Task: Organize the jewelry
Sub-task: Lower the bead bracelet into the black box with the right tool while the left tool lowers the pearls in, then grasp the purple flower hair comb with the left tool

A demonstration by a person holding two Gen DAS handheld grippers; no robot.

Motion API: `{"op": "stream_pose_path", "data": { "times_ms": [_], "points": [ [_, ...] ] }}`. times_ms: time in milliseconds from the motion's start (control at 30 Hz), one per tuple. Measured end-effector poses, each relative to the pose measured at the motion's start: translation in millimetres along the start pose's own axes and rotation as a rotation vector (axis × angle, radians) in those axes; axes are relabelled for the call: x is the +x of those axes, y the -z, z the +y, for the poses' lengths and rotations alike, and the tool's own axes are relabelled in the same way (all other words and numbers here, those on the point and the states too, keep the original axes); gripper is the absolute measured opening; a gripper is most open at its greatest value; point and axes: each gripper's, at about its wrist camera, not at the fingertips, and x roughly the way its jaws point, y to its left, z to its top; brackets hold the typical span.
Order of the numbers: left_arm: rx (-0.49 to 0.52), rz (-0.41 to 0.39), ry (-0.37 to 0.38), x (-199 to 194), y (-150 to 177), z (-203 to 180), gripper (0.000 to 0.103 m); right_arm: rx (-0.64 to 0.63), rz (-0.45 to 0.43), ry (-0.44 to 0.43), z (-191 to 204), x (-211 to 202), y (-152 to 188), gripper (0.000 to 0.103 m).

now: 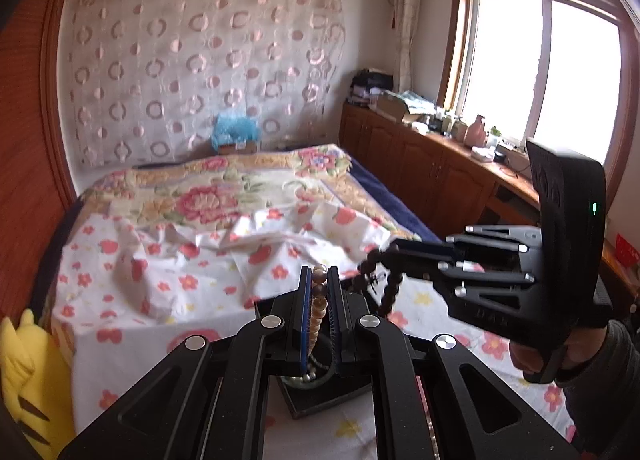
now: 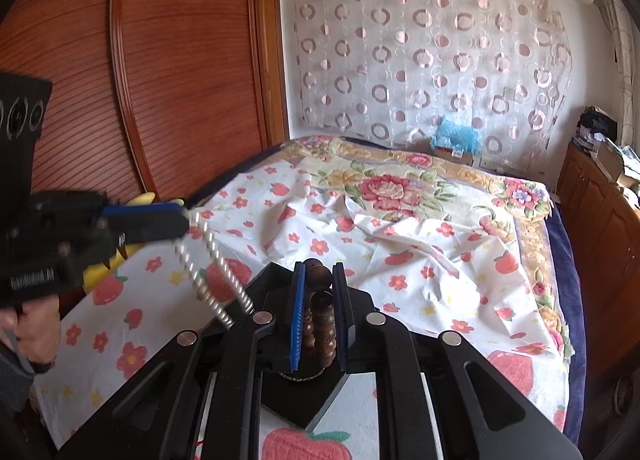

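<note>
Nearest in the left wrist view, the left gripper (image 1: 319, 280) has its jaws pressed narrow on a pale bead bracelet (image 1: 319, 300), which hangs down between the blue pads. In the right wrist view the same bracelet (image 2: 208, 260) shows as a loose loop of small light beads below the left gripper (image 2: 182, 220).

The right gripper (image 2: 319, 280) is clamped on a dark wooden bead bracelet (image 2: 320, 316); its beads are big, round and brown, and fill the gap between the jaws. From the left view this string (image 1: 380, 272) dangles in a loop from the right gripper (image 1: 394, 250).

Under both grippers a dark box or stand (image 1: 320, 400) sits on the bed sheet (image 1: 160, 288), partly hidden, so I cannot tell what is inside.

I judge the task is in the middle: both bracelets are lifted in the air, none is laid down yet, and placing them in order is left

Farther away lies a floral quilt (image 2: 400, 184)
</note>
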Motion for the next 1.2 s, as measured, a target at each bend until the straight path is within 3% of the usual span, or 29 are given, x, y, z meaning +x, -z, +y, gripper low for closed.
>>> {"op": "stream_pose_path", "data": {
  "times_ms": [300,500,800,1200],
  "points": [
    [-0.014,0.082,-0.017,19.5,33.6,6.8,0.007,0.030,0.062,0.018,-7.0,37.1,11.5,0.015],
    [0.008,0.090,-0.044,14.7,46.1,0.2,0.008,0.059,0.071,0.008,-11.0,42.0,19.7,0.016],
    [-0.016,0.087,-0.057,-5.6,67.2,2.7,0.009,0.076,0.033,0.037,-5.2,-1.7,37.6,0.016],
    [-0.044,0.114,-0.070,-39.3,121.5,-9.0,0.009,0.094,-0.009,0.064,24.0,-88.6,113.0,0.016]
  ]
}}
